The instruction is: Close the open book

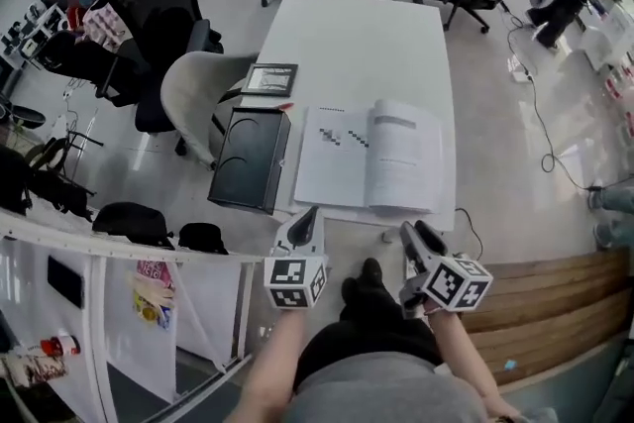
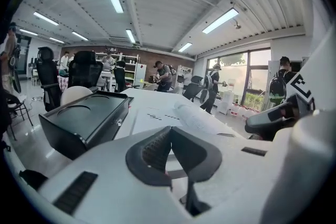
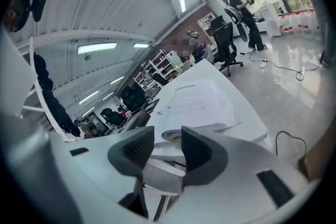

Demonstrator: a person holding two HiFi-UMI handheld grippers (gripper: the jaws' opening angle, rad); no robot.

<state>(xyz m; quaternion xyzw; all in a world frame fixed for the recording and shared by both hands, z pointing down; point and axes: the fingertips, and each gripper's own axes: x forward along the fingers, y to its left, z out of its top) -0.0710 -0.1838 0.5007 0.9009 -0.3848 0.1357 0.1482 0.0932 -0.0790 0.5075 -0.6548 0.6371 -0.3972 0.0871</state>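
White table (image 1: 359, 45); black office chairs (image 1: 163, 10); pale floor (image 1: 505, 139).

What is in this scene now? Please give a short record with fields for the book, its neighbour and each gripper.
book: open book lies flat, pages up, near the front edge of the white table
beside it: black case, left of the book in the head view
left: left gripper, jaws together, empty, short of the book
right: right gripper, jaws apart, nothing between them, short of the book
task: book not yet closed
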